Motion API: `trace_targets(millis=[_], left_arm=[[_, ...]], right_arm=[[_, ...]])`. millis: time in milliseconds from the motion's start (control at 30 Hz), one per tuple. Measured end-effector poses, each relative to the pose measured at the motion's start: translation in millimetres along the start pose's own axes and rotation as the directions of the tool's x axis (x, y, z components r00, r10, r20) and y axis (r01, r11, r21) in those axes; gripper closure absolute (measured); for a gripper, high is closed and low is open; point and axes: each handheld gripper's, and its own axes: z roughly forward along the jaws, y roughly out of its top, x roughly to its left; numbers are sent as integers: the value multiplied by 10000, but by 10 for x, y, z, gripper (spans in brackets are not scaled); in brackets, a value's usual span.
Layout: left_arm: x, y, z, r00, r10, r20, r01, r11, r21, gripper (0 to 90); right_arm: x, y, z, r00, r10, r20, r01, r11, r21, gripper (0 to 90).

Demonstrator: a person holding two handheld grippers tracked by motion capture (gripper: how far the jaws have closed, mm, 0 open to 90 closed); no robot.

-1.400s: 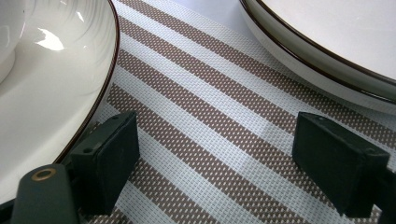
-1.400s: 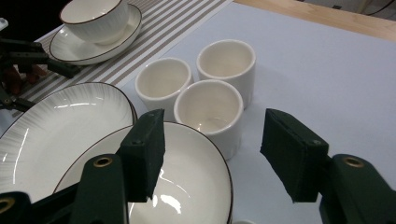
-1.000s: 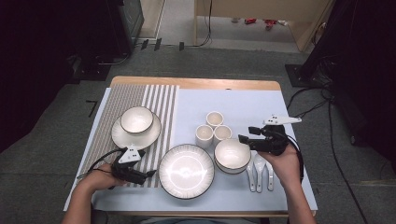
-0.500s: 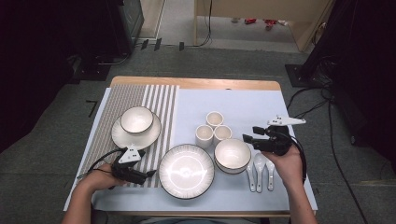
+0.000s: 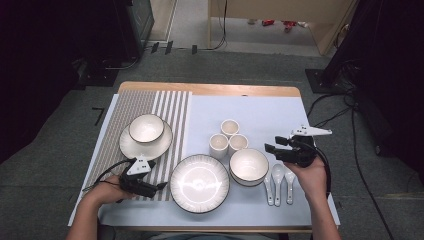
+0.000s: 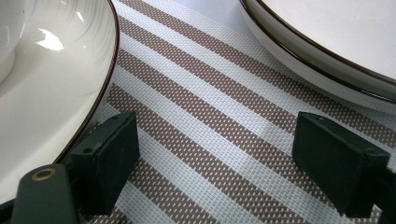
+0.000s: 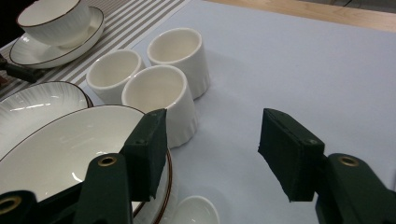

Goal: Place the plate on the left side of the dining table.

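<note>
My left gripper rests low on the striped placemat, open, with bare mat between its fingers. It lies between the saucer plate and the large plate. My right gripper hovers open just right of the white bowl. Its jaws have just been closing a little, with nothing between them. In the right gripper view its gripper points toward three white cups, and its left finger hangs over the bowl's rim.
A small bowl sits on a saucer plate on the placemat. The large plate lies at the front centre. White spoons lie right of the bowl, under my right hand. The three cups cluster mid-table on the pale blue mat.
The right gripper has drifted slightly to the right, away from the bowl. The left gripper has stayed put.
</note>
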Motion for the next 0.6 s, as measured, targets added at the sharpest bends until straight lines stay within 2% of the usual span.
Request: trace_targets(millis=[100, 200, 333, 600], left_arm=[[-1, 0, 1, 10000, 2, -6, -2, 10000, -1, 152], [-2, 0, 1, 10000, 2, -7, -2, 10000, 1, 152], [-2, 0, 0, 10000, 2, -8, -2, 10000, 7, 152], [-3, 1, 1, 10000, 7, -15, -7, 10000, 5, 152]], right_arm=[[-27, -18, 2, 10000, 13, -11, -13, 10000, 25, 431], [-43, -31, 11, 9996, -114, 248, 109, 9998, 191, 434], [-92, -60, 12, 9999, 108, 62, -108, 9999, 107, 445], [-173, -118, 16, 9992, 147, 359, -153, 9998, 151, 456]])
